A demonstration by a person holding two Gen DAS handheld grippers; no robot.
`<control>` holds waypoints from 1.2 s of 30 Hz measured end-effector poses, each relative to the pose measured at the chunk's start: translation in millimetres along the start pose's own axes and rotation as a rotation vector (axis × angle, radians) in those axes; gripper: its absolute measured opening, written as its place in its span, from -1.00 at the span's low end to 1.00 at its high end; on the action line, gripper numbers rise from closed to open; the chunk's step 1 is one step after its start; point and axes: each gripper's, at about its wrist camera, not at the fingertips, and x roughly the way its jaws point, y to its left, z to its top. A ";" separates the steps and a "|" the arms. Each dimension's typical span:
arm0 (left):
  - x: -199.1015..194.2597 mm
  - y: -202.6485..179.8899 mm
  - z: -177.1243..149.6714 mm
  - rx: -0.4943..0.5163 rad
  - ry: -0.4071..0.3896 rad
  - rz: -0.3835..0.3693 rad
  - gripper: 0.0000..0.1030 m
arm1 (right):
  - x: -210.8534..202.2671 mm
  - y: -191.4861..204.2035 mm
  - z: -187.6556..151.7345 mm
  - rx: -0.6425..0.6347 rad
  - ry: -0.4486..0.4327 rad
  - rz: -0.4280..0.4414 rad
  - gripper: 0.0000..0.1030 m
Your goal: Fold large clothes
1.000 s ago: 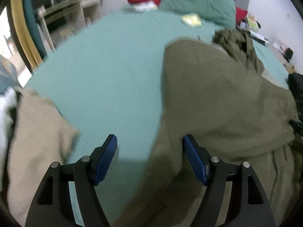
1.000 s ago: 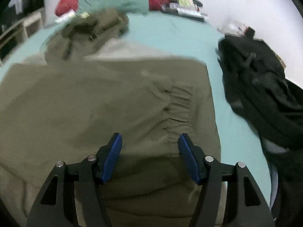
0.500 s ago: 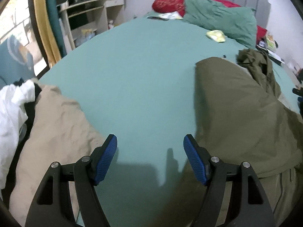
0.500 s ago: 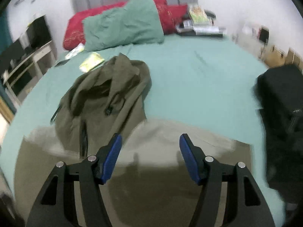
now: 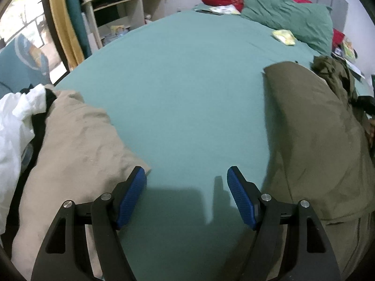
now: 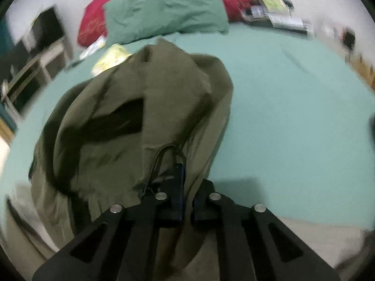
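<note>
The left gripper [image 5: 186, 196] hangs over the bed [image 5: 187, 89] with its blue fingers [image 5: 131, 196] spread wide and nothing between them. A tan garment [image 5: 77, 145] lies by the bed's near left edge, partly cut off by the picture. An olive jacket [image 5: 321, 140] lies flat toward the right side. The right gripper [image 6: 185, 201] has its fingers pinched tight on the jacket's olive hood [image 6: 150, 107], lifting it. The cloth hides most of those fingers, and this picture is blurry. A green pillow [image 6: 168, 11] sits at the bed's far end.
</note>
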 end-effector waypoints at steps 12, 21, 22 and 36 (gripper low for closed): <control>-22.7 -30.1 -13.0 0.034 0.015 -0.131 0.48 | -156.5 56.0 -171.2 -0.575 -0.050 0.155 -0.79; -26.1 -29.7 -10.2 0.010 0.004 -0.146 0.48 | -207.9 -33.0 -123.3 -0.141 -0.116 0.325 0.56; -25.3 -29.0 -9.5 0.010 -0.003 -0.138 0.48 | -205.9 -51.0 -106.4 -0.071 -0.142 0.304 0.57; -5.0 -13.9 -4.4 -0.021 0.001 -0.141 0.48 | -33.5 -97.5 -33.6 0.347 0.205 0.419 0.58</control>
